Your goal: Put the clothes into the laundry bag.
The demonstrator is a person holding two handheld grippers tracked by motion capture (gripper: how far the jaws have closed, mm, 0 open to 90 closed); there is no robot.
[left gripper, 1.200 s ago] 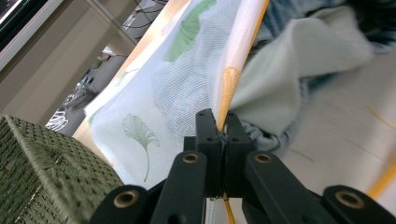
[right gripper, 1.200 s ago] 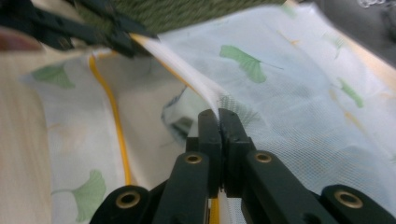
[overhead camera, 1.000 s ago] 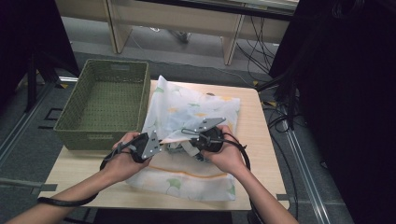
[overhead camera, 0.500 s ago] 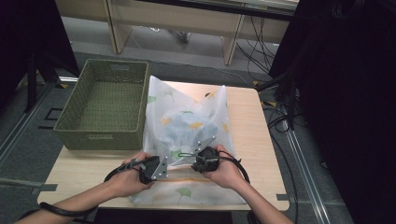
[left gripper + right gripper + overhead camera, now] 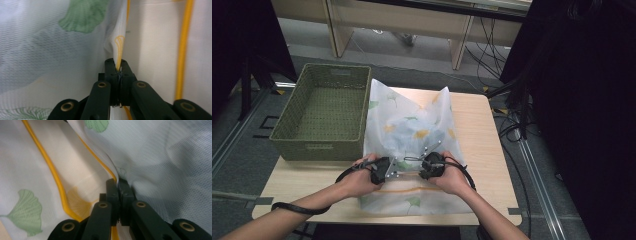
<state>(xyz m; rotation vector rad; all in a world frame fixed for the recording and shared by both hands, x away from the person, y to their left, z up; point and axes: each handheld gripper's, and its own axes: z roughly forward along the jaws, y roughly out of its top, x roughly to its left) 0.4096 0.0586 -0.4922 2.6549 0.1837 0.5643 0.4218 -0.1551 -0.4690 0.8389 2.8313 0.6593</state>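
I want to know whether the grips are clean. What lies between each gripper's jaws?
Cloth: both gripper views show the left gripper and right gripper shut on its yellow-trimmed edge.

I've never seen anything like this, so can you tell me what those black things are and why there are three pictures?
A person sits at a wooden table and holds a black claw in each hand: left claw, right claw. One picture looks down from above. The other two come from little cameras riding on each claw. Both claws are shut, pinching a thin white cloth printed with green and yellow leaves, along its yellow stripe. A green basket stands beside the cloth.
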